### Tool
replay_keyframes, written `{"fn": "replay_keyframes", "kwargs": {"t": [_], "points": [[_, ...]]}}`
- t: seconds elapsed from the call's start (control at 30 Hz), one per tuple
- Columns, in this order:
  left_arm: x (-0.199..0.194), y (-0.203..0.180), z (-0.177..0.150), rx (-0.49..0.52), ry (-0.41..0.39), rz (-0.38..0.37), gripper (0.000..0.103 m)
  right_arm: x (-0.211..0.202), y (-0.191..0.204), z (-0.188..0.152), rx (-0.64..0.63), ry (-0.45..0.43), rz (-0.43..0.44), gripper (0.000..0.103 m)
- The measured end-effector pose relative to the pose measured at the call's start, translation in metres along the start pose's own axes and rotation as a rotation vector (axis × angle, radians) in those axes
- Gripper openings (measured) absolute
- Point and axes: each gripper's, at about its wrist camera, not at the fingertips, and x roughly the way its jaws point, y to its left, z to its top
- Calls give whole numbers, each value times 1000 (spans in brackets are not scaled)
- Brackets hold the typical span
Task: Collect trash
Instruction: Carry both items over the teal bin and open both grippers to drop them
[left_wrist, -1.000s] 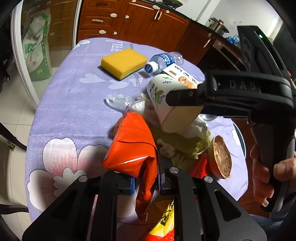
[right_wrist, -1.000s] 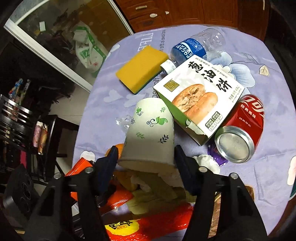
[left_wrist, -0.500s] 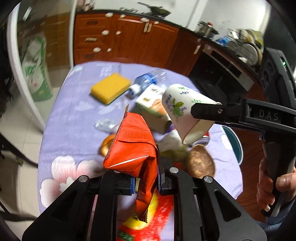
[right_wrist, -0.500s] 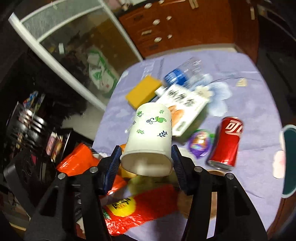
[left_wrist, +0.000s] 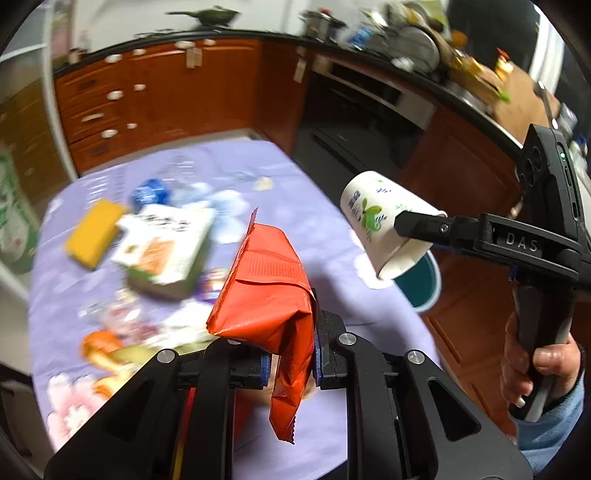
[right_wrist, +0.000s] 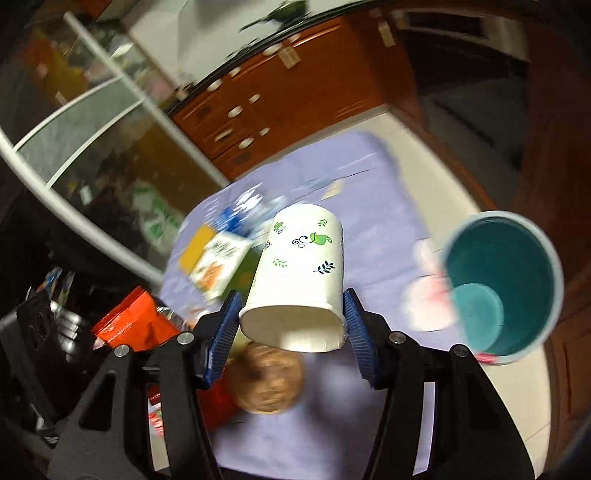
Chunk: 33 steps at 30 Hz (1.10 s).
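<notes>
My left gripper (left_wrist: 290, 356) is shut on a crumpled orange snack wrapper (left_wrist: 269, 291), held above the purple floral tablecloth (left_wrist: 288, 192). My right gripper (right_wrist: 291, 326) is shut on a white paper cup with green leaf prints (right_wrist: 299, 269), its mouth turned toward the camera. In the left wrist view that cup (left_wrist: 384, 225) hangs in the right gripper (left_wrist: 417, 225) beyond the table's right edge, just above a teal bin (left_wrist: 424, 284). The right wrist view shows the teal bin (right_wrist: 506, 280) with nothing inside, right of the cup. The orange wrapper (right_wrist: 133, 321) shows at lower left there.
Blurred on the table lie a yellow sponge (left_wrist: 94, 232), a pastry box (left_wrist: 166, 243), a blue-labelled bottle (left_wrist: 151, 192) and a brown round piece (right_wrist: 267, 380). Red-brown kitchen cabinets (left_wrist: 166, 96) stand behind. A hand (left_wrist: 535, 369) holds the right gripper's handle.
Both grippers have lifted off the trash pile and swung right, toward the table's edge. The teal bin has come into view beside the cup. Both grips are unchanged.
</notes>
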Motion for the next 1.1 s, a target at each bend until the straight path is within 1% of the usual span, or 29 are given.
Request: {"fn": "replay_keyframes", "kwargs": {"t": [0.03, 0.07, 0.1, 0.23, 0.4, 0.5, 0.57, 0.63, 0.67, 0.7, 0.77, 0.87, 0.93, 1.03, 1.1], "points": [[7, -10, 4, 17, 10, -11, 17, -4, -13, 0, 16, -13, -19, 55], [18, -24, 8, 41, 25, -30, 17, -10, -34, 1, 47, -32, -47, 55], [29, -38, 13, 63, 41, -51, 17, -13, -48, 1, 65, -39, -59, 55], [73, -83, 26, 134, 101, -111, 17, -28, -123, -1, 185, -72, -136, 55], [133, -137, 39, 217, 178, -148, 17, -34, -187, -5, 269, -67, -209, 56], [159, -157, 42, 241, 218, -168, 17, -29, -214, -7, 307, -40, -233, 57], [183, -175, 46, 254, 245, -167, 17, -22, -227, -8, 331, -20, -242, 57], [204, -183, 49, 254, 275, -168, 26, -17, -236, -9, 350, -3, -250, 57], [212, -185, 51, 252, 284, -162, 46, -14, -240, -8, 359, 3, -253, 57], [219, -188, 53, 252, 286, -153, 62, -13, -242, -9, 364, 7, -255, 57], [227, -191, 57, 254, 277, -130, 68, -8, -248, -7, 377, 20, -261, 58], [234, -188, 60, 250, 278, -112, 70, -2, -253, -6, 382, 42, -266, 58], [236, -181, 60, 231, 285, -114, 72, 2, -253, -4, 380, 55, -268, 58], [235, -168, 61, 208, 287, -106, 81, 10, -253, -2, 376, 74, -273, 60], [233, -162, 62, 197, 283, -99, 94, 14, -251, -2, 375, 81, -280, 66]]}}
